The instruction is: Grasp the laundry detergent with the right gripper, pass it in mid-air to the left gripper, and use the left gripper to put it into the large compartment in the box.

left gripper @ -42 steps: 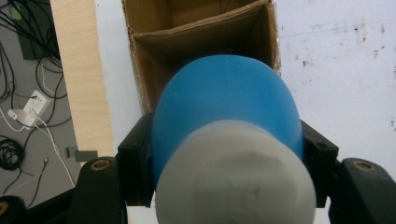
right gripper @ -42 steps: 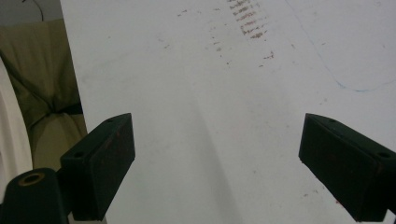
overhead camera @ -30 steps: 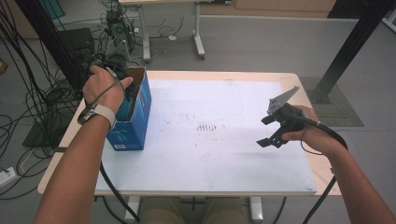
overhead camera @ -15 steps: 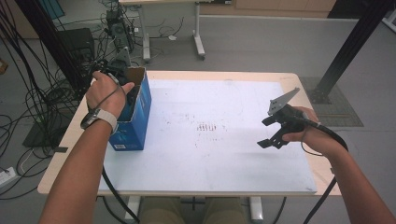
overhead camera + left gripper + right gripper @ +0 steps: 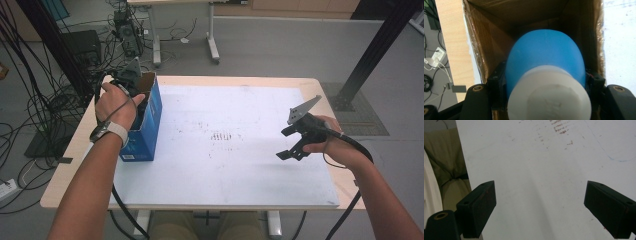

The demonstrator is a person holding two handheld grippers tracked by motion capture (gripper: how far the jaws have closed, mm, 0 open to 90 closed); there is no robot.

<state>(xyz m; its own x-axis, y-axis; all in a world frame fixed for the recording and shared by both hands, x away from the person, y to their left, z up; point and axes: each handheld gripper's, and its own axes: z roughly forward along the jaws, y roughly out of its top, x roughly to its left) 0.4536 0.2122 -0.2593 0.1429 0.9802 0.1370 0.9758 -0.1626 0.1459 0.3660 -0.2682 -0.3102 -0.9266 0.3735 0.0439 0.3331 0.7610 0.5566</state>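
Observation:
A blue bottle (image 5: 544,52) with a white cap (image 5: 549,97) sits between the jaws of my left gripper (image 5: 545,83), which is shut on it. The bottle hangs base first inside the open top of a blue cardboard box (image 5: 150,125), between its brown inner walls (image 5: 489,42). In the high view the left gripper (image 5: 129,79) is over the box at the table's left, its fingertips hidden by the hand and the box. My right gripper (image 5: 285,143) hovers open over the white board at the right, with nothing between its pads (image 5: 484,205).
A white board (image 5: 225,150) with faint reddish marks covers most of the wooden table (image 5: 60,185). Cables and equipment lie on the floor (image 5: 50,100) to the left. A black post (image 5: 375,55) stands beyond the right corner.
My left hand has sunk a little, bringing the bottle lower into the box. The right hand has kept still.

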